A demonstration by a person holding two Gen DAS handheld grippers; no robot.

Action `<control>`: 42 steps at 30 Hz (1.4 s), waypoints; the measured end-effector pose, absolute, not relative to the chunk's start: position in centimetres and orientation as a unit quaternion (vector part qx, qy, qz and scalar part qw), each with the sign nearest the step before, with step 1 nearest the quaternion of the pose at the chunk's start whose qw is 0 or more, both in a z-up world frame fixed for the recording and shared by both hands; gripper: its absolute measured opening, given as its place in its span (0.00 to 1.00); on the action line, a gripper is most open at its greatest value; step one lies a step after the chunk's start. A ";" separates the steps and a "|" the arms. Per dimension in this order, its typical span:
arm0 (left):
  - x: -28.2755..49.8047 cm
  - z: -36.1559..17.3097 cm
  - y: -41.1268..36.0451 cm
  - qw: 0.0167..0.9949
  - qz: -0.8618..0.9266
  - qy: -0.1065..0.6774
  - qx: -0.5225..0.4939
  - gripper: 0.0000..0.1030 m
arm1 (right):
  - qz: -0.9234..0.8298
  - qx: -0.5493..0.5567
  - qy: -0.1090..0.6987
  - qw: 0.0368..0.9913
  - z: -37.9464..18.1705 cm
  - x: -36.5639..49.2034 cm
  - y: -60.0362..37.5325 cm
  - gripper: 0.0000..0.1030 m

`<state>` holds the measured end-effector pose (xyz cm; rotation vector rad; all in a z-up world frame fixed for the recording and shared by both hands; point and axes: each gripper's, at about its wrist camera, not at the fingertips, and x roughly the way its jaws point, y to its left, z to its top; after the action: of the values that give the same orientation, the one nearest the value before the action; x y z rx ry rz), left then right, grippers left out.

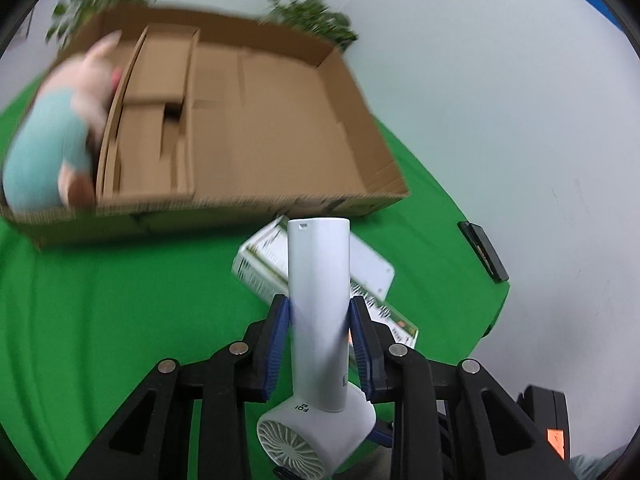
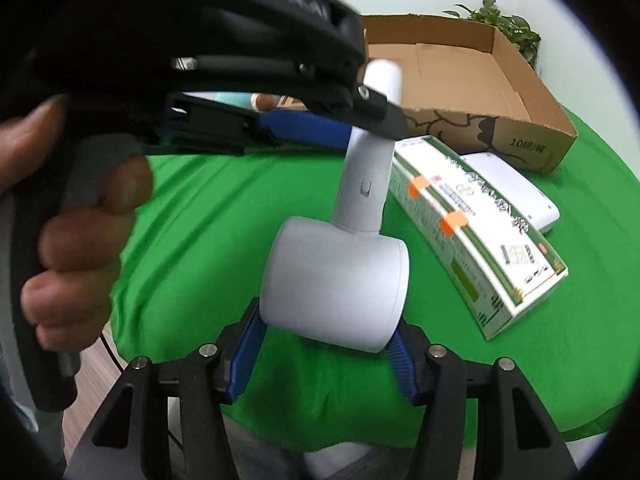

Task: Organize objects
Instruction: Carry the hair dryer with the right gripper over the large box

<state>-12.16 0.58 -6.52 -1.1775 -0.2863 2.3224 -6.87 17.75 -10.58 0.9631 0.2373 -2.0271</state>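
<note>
We see the fan (image 1: pixel 318 320): left gripper (image 1: pixel 319 312) fingers clamp its handle, right gripper (image 2: pixel 324 340) fingers grip its head.

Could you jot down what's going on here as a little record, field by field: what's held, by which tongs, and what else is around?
Held item: white handheld fan
Left tongs: shut on the fan's handle
Right tongs: gripping the fan's round head
Table cover: green cloth
Container: open cardboard box, plush toy in its left end
Beside the box: green-and-white carton, flat white device behind it
</note>
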 end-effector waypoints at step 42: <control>-37.3 -5.3 1.8 0.236 0.846 -0.079 -0.471 0.27 | -0.741 0.496 0.083 0.445 -8.2 -28.5 7.1 0.53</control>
<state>-37.27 1.76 -5.32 -1.2922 -0.2161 2.3198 -28.54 7.13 -8.20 1.2288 0.2065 -1.8369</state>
